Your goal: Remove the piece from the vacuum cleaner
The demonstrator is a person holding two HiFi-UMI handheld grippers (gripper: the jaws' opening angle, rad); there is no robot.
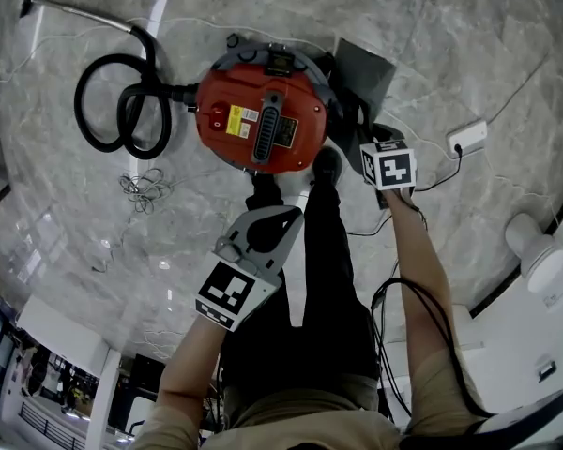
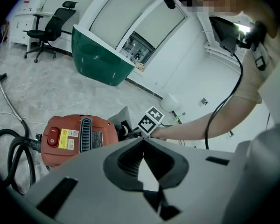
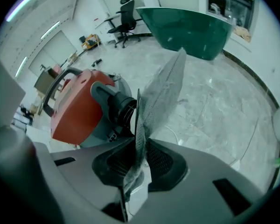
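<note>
A red vacuum cleaner (image 1: 263, 125) stands on the marble floor, with its black hose (image 1: 122, 111) coiled to the left. A grey fabric dust bag (image 1: 361, 73) sticks out from its right side. In the right gripper view the bag (image 3: 161, 94) hangs from the vacuum's black outlet (image 3: 114, 104). My right gripper (image 3: 139, 143) is shut on the bag's lower edge. In the head view the right gripper (image 1: 371, 143) sits just below the bag. My left gripper (image 1: 296, 212) hovers in front of the vacuum, its tips together with nothing between them (image 2: 141, 141).
The person's black-trousered legs (image 1: 310, 270) stand just behind the vacuum. A white power adapter (image 1: 469, 137) with a cable lies to the right, and a tangle of thin wire (image 1: 145, 187) to the left. A green counter (image 3: 196, 24) and an office chair (image 2: 49, 29) stand farther off.
</note>
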